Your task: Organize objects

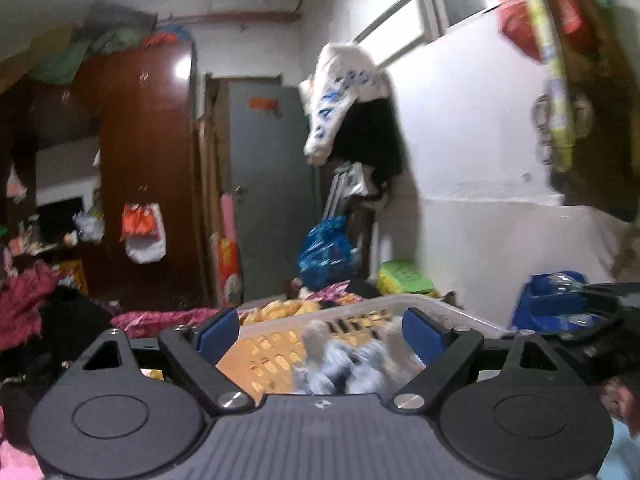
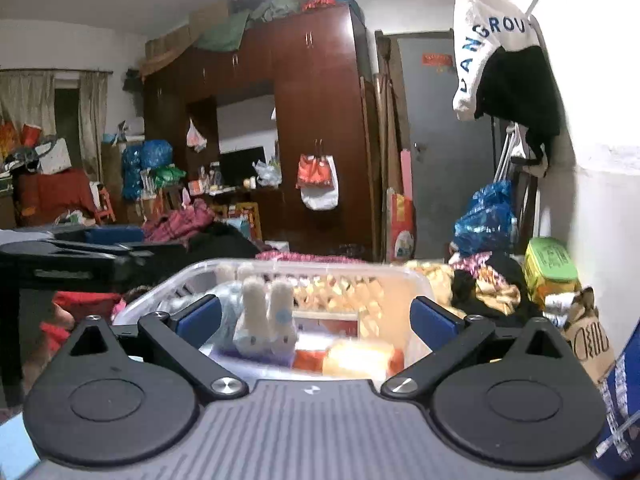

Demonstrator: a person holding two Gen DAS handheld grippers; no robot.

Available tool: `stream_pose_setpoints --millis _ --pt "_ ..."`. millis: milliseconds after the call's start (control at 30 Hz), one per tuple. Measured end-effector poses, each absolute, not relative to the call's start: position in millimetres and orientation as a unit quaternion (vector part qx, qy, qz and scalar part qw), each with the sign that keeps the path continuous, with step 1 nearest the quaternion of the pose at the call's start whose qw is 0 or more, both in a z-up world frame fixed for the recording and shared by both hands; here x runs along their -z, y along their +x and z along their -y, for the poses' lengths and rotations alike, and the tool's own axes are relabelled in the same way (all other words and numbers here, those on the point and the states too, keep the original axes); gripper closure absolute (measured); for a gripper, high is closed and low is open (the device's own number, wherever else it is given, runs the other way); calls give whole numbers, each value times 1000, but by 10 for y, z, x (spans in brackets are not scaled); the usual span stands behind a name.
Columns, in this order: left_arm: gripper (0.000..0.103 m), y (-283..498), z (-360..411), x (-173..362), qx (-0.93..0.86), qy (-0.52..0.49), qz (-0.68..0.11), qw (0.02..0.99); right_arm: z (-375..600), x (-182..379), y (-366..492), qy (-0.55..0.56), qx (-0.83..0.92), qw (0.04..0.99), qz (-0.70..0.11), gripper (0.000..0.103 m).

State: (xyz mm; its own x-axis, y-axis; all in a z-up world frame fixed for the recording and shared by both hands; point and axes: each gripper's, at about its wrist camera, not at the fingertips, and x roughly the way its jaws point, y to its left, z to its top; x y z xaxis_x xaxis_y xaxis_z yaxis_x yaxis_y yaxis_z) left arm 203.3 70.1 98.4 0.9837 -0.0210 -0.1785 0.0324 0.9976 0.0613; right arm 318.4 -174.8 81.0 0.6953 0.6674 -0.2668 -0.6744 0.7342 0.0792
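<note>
My right gripper (image 2: 316, 318) is spread wide and grasps nothing, as is my left gripper (image 1: 320, 334). Just past both sits a white slotted basket (image 2: 404, 280), its long side running across my right view, holding a fuzzy rabbit-eared slipper (image 2: 266, 318) with ears pointing up

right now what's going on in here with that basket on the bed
A person holds two grippers over a white plastic basket on a cluttered bed. Both the left gripper and the right gripper are open and hold nothing. A rabbit-eared soft toy and some packets already lie in the basket. Loose clothes lie around it.
</note>
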Motion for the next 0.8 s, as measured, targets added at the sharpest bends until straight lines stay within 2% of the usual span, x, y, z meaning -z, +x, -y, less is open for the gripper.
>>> stream_pose_setpoints --millis 100,167,367,533,600,800 --pt "1 1691 -687 -950 35 21 -103 994 1872 -775 3016 -14 -352 923 -158 0" --pt "1 1484 -704 -907 49 1 -113 992 1934 -746 2856 -20 -317 935 -160 0" --pt "1 871 -567 -697 19 13 -114 993 2030 -596 2114 -56 -290 950 -97 0" --pt "1 728 -490 -572 29 -1 -130 991 2056 -559 1721 -71 -270 955 -102 0" --pt "1 730 -505 -550 30 -16 -132 991 2095 -567 1674 -50 -277 955 -94 0" --pt "1 718 -473 -508 34 -31 -151 988 2097 -631 1894 -29 -277 950 -139 0"
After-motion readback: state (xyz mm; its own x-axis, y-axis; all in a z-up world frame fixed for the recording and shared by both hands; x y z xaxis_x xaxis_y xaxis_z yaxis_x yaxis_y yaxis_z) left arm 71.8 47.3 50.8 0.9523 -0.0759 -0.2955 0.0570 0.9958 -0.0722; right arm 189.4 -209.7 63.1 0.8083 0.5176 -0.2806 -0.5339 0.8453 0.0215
